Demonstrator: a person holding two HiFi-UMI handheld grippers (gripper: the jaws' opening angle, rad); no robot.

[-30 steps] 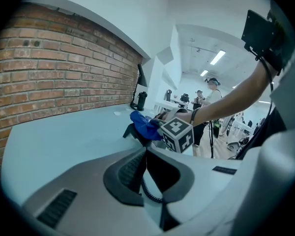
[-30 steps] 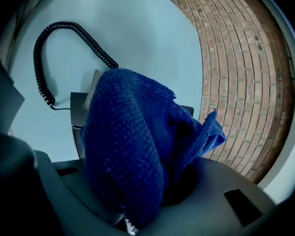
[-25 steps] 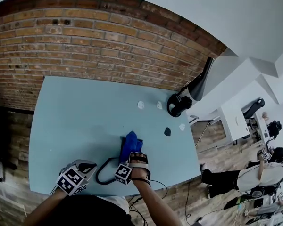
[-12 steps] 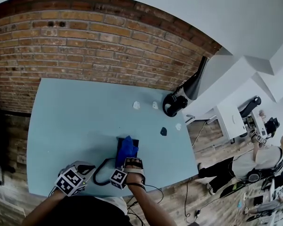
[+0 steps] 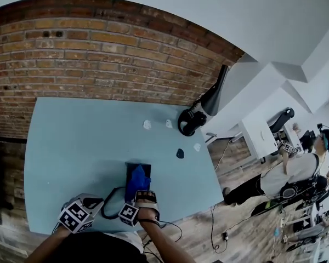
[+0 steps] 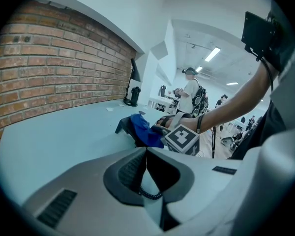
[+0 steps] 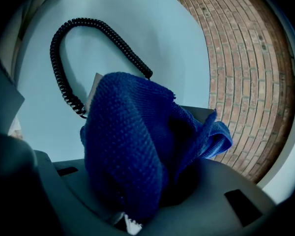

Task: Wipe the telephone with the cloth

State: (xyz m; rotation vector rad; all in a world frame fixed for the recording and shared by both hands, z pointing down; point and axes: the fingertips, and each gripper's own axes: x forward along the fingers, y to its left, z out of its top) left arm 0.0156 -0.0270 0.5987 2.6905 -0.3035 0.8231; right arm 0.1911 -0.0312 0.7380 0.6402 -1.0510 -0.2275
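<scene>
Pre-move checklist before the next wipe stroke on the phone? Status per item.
1. Grip on cloth: ok. The right gripper has its jaws shut on the cloth.
2. Contact: ok. The cloth lies over the telephone.
3. Other arm clear: ok. The left gripper sits by the near edge of the table, apart from the telephone, jaws together and empty.
4. Telephone braced: not ok. Nothing holds it down.
5. Cord clear: ok. The coiled cord loops on the table beside the telephone.
6. Surface already wiped: cannot tell.
</scene>
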